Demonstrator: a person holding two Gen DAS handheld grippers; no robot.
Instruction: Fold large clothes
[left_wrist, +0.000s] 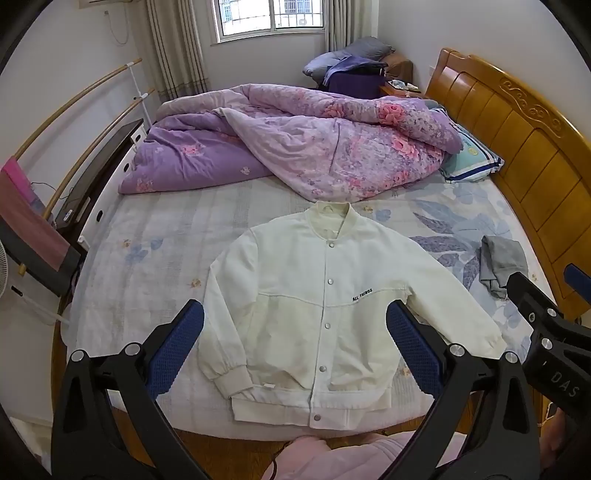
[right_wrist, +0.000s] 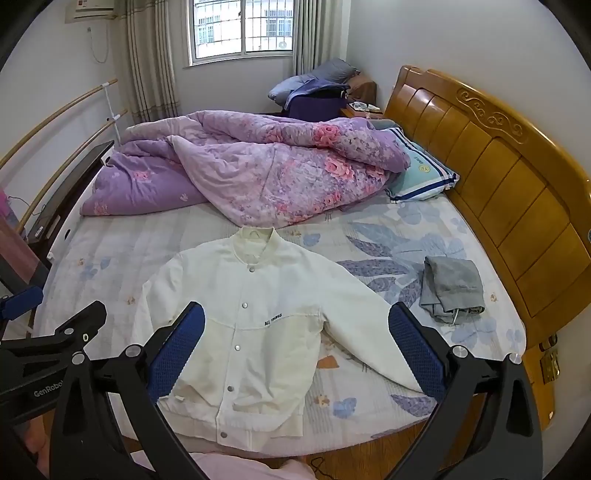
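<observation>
Bed: I see a mattress (left_wrist: 155, 236) in a pale floral sheet, its wooden headboard (left_wrist: 524, 140) on my right.
Room: window (right_wrist: 242, 29) and curtains at the far wall; a rail runs along the left.
Jacket: the cream snap-front jacket (left_wrist: 314, 295) lies flat, front up, hem at the near edge, collar toward the purple quilt (left_wrist: 303, 147).
Edges: the quilt fills the far half; grey folded garment (right_wrist: 452, 288) lies well right of the jacket's sleeve.
Open room: bare sheet left of the jacket.
Left gripper (left_wrist: 295, 347): jaws wide apart, holding nothing, above the jacket.
Right gripper (right_wrist: 297, 347): the same, wide and empty.
</observation>
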